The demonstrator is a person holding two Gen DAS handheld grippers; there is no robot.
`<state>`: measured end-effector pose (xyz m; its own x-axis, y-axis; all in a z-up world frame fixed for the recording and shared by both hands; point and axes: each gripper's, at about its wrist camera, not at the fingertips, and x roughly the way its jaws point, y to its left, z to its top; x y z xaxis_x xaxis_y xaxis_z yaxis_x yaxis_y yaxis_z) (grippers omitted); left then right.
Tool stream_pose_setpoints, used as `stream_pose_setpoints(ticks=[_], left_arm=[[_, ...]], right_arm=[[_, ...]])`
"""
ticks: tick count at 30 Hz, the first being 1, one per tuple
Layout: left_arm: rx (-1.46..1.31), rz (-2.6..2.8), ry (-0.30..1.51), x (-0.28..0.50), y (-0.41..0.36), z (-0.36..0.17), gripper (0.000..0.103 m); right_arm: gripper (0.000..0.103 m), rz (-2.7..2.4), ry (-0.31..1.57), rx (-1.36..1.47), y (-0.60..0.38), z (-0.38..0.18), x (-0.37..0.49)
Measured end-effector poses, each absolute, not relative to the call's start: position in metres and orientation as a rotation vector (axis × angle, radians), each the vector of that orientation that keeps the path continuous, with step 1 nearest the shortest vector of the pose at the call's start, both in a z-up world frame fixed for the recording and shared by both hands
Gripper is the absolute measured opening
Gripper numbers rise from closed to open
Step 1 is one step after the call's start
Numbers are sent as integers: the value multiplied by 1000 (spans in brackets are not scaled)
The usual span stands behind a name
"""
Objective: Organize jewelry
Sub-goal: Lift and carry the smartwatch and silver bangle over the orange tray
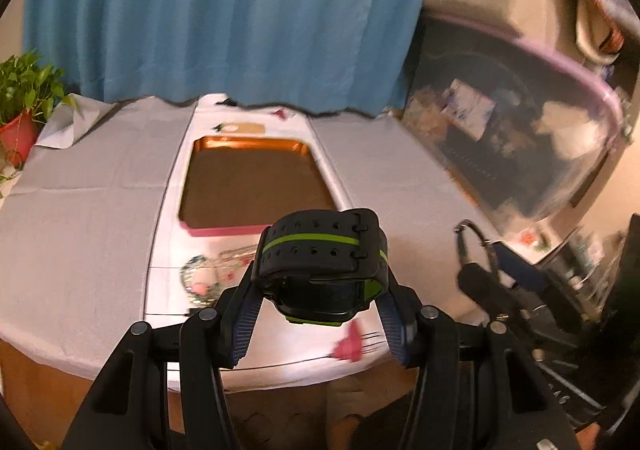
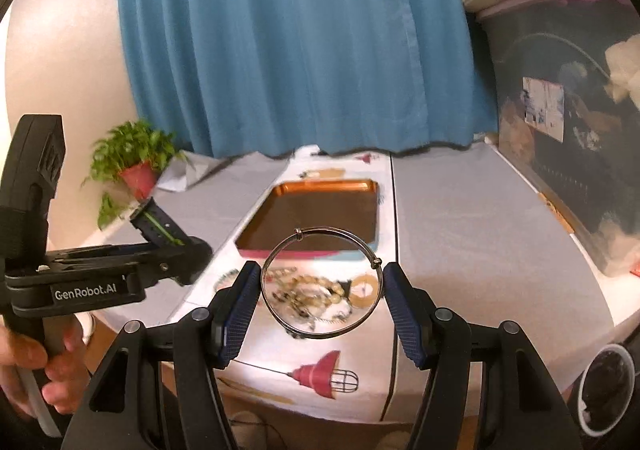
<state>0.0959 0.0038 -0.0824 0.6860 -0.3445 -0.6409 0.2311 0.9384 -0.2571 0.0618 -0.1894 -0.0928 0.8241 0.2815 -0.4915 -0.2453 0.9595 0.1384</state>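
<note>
Above a tabletop (image 2: 472,234) draped in grey cloth, with a blue curtain (image 2: 296,42) behind, we stand midway through the sorting: both pieces are lifted and, by our reading, bound for the copper-coloured tray (image 2: 280,228) that lies bare on the patterned runner (image 2: 384,362). The next move calls for carrying each one forward over the tray's rim and lowering it before the fingers part, one gripper at a time so they do not crowd. Our left gripper (image 1: 320,302), raised and level at the near edge of the tabletop, is closed to about the width of a black watch (image 1: 324,262) with a green stripe, its strap looped upright between the pads. Our right gripper (image 2: 322,290), held level beside it, is spread wide and pinches a thin silver bangle (image 2: 296,326) across its full width, the ring standing nearly upright. Through the bangle we see a heap of beaded bracelets (image 2: 316,292) waiting on the runner, just short of the tray.
</note>
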Motion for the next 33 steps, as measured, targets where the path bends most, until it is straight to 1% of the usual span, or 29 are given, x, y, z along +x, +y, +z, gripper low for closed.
stream_pose_setpoints(ticks=[7,10,14,21,33], left_arm=[[-171,-330,650,66,6,-38,50],[-150,-310,609,57,7,-24,50],[-113,-280,605,59,5,-18,50],[-46,-206,618,85,6,-33,50],[-100,-178,678,159,43,-74,50]], right_arm=[[63,299,438,82,-189,-42,36],[63,300,411,50,-183,-29,30],[63,306,398,28,-176,-22,26],[63,323,439,4,-160,-34,50],[63,360,553,-63,-125,-78,130]])
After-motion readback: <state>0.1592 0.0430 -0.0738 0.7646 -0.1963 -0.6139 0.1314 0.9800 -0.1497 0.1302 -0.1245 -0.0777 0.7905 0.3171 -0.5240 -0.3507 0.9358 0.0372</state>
